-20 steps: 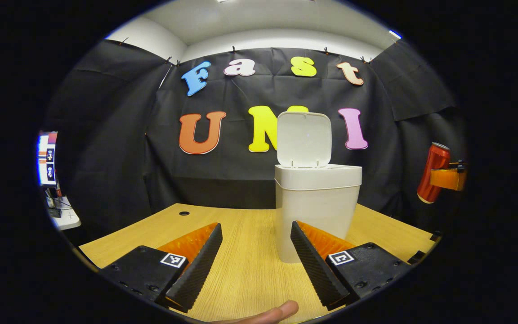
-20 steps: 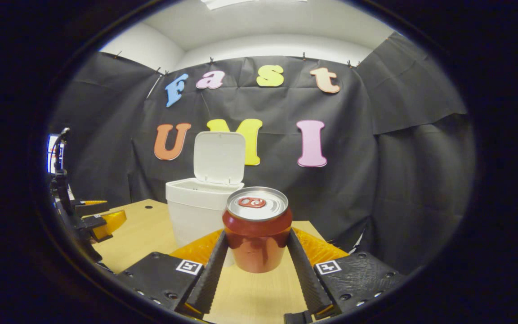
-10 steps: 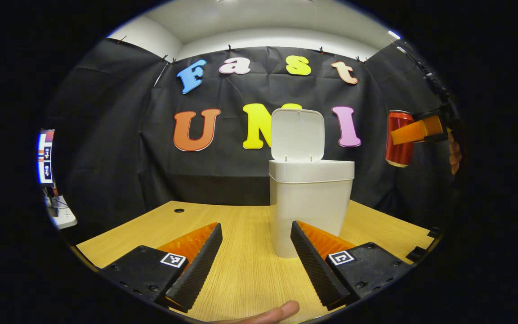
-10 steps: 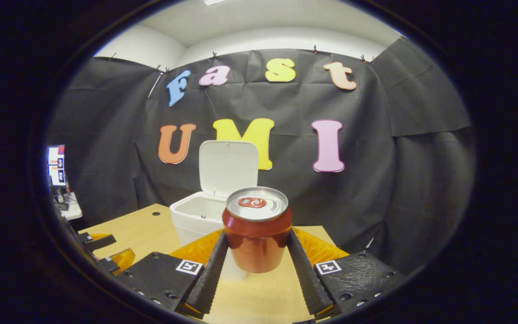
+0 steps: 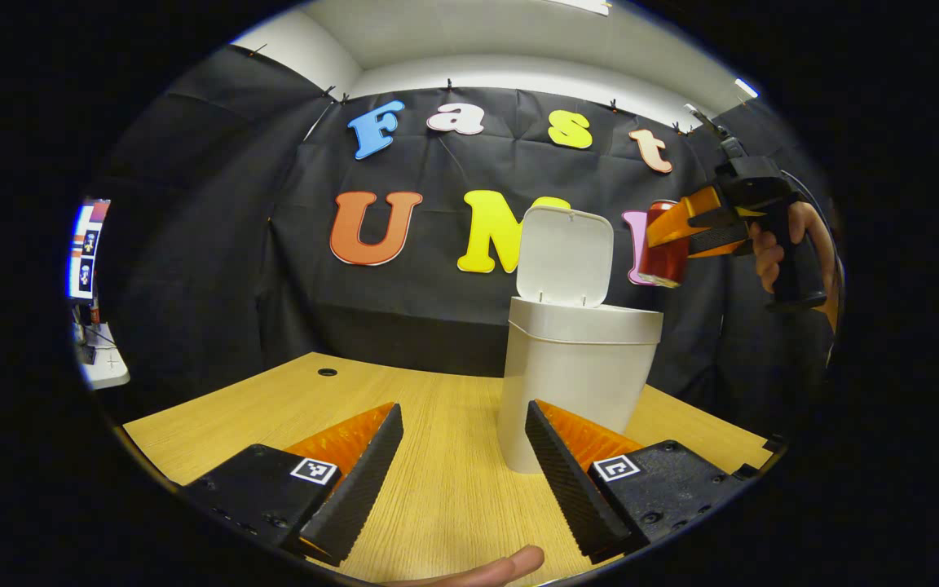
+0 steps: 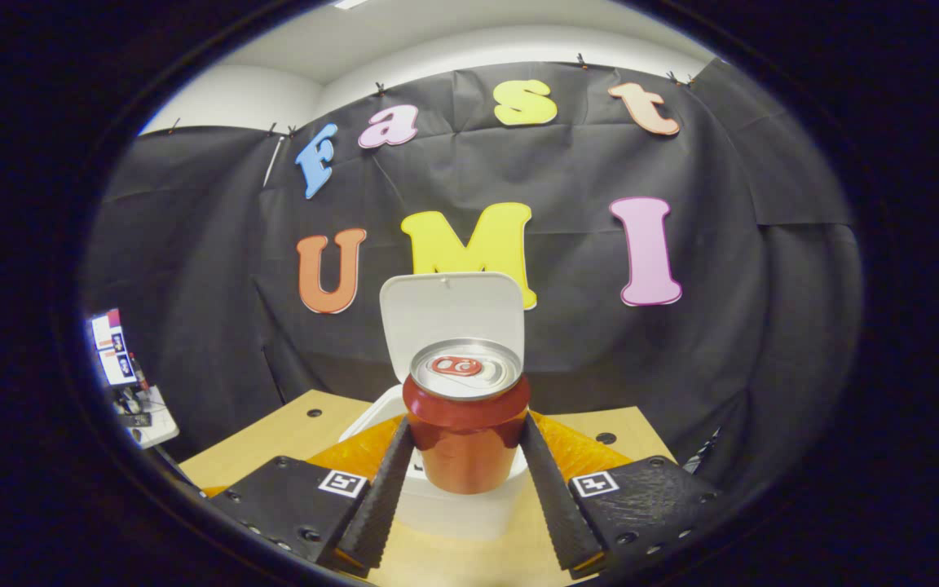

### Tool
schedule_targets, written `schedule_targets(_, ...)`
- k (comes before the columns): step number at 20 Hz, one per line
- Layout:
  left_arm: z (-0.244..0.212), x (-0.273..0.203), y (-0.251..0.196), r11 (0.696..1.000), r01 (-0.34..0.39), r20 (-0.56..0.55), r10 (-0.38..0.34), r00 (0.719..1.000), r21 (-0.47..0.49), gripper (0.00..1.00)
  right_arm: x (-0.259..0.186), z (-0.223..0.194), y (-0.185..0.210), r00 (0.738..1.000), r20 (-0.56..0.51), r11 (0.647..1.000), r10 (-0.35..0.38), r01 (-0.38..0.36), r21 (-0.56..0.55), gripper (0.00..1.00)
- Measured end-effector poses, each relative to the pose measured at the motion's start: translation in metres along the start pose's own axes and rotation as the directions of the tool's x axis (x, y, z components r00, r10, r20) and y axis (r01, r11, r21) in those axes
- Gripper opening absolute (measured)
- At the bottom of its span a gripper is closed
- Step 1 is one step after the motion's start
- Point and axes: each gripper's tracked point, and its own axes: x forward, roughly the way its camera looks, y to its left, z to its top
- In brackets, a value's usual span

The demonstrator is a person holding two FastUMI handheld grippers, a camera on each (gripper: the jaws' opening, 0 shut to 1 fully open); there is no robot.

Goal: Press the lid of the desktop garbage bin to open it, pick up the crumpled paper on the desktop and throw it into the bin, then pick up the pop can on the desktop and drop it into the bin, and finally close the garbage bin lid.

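Pop can [image 6: 466,424]: upright, clamped in your right gripper [image 6: 466,481], apparently just above the open bin [image 5: 579,375], mouth directly below; left gripper [image 5: 461,473] spread, empty, low over the desk [image 5: 274,408].

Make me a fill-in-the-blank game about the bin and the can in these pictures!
1. The lid of the garbage bin is ____.
2. The right tool is shut on a red pop ____.
3. The left tool holds ____.
4. The bin stands on a ____ desktop.

Missing words: open; can; nothing; wooden
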Motion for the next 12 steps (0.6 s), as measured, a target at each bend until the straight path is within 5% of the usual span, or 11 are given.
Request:
schedule_targets(3,-0.004,0.003,0.011,1.000,-0.019,-0.018,0.019,1.000,0.005,0.97,0.036,0.007,0.016,0.998,-0.050,0.994,0.040,-0.035,0.107,0.76)
schedule_targets(12,-0.001,0.004,0.028,1.000,-0.016,-0.012,0.016,1.000,0.018,0.97,0.113,-0.017,0.019,0.987,-0.154,0.985,-0.037,0.062,0.162,0.77)
